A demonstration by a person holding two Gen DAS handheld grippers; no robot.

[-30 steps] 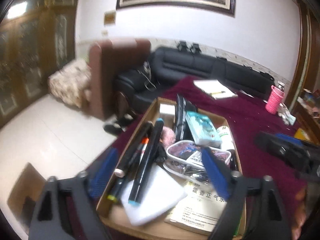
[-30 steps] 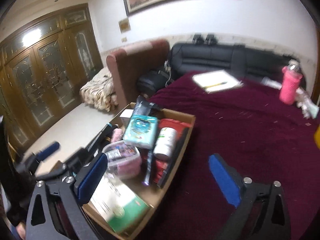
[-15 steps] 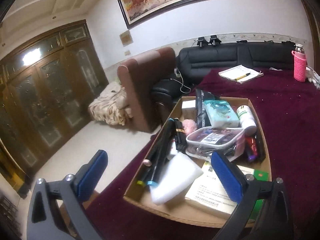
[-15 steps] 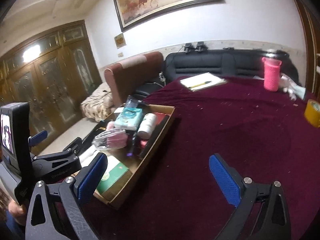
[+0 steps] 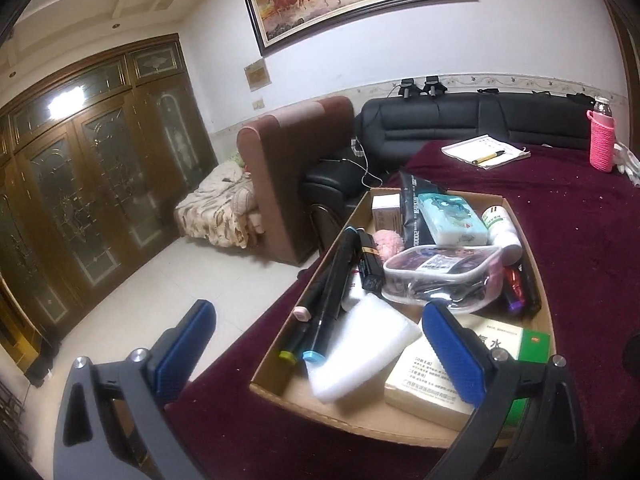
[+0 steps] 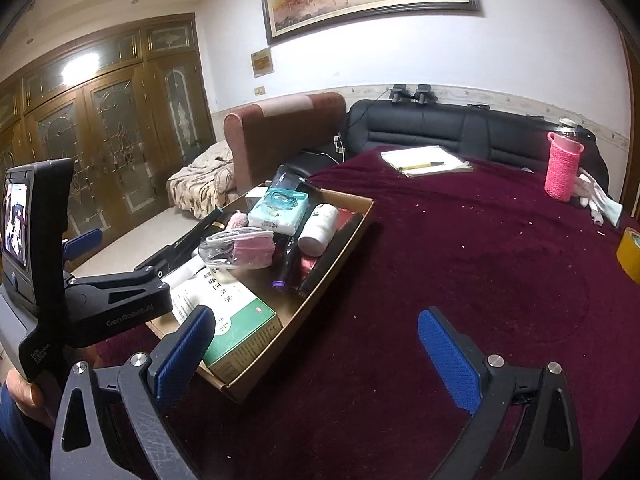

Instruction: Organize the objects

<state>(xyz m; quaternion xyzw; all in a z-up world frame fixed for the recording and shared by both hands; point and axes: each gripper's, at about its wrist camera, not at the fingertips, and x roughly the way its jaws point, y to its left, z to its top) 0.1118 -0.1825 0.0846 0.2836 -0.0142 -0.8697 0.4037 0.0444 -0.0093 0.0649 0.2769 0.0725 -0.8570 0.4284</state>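
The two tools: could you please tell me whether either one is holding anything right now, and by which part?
Nothing is held. The left tool and the right tool both stand open and empty, short of the brown cardboard box.

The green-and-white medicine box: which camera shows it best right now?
The right wrist view: the green-and-white medicine box shows its top and side nearly whole in the cardboard tray. In the left wrist view a blue fingertip covers much of it.

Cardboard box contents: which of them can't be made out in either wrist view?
- Left wrist: the green-and-white medicine box is partly covered by the left claw's blue pad.
- Left wrist: items under the clear pouch are hidden beneath it.
- Right wrist: the markers sit partly behind the left claw's body.
- Right wrist: the yellow tape roll is cut by the frame edge.
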